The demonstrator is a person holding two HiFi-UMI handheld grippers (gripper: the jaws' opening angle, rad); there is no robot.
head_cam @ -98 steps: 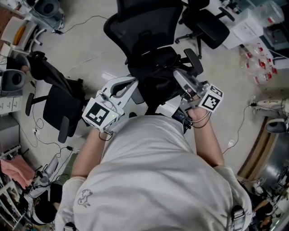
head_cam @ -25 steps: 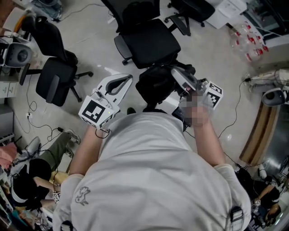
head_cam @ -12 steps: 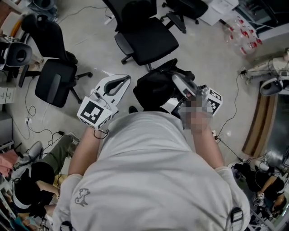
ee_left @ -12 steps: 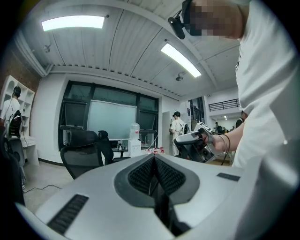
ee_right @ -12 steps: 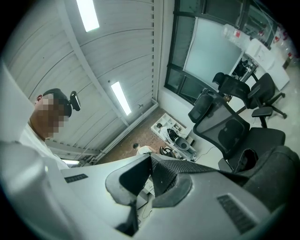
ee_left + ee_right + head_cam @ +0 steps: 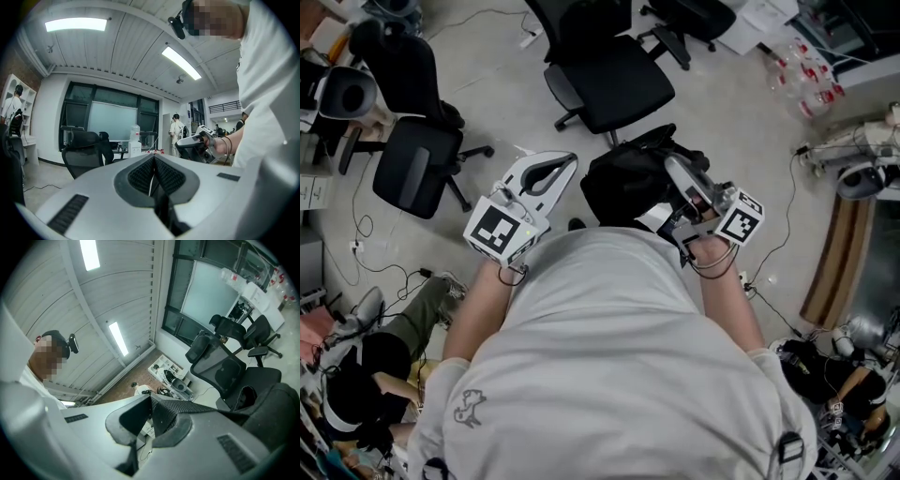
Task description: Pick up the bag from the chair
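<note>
The black bag (image 6: 626,183) hangs in front of me, off the black office chair (image 6: 614,84), which stands on the floor just beyond it. My right gripper (image 6: 672,164) is over the bag's right side, shut on its black mesh strap (image 6: 187,408). In the right gripper view the bag's body (image 6: 276,416) sags at the right, with the chair (image 6: 232,376) behind it. My left gripper (image 6: 570,159) is held to the left of the bag, shut with nothing in it (image 6: 153,159). The right gripper (image 6: 199,145) shows in the left gripper view too.
A second black chair (image 6: 417,164) stands at the left and a third (image 6: 694,19) at the top right. Cables trail over the floor. A person (image 6: 384,352) sits low at the left. Bottles (image 6: 811,80) stand at the upper right. Another person (image 6: 177,133) stands far off.
The bag lay on the chair seat 3.9 s ago; now it hangs from my right gripper, clear of the chair. Over the last second both grippers have hardly moved.
</note>
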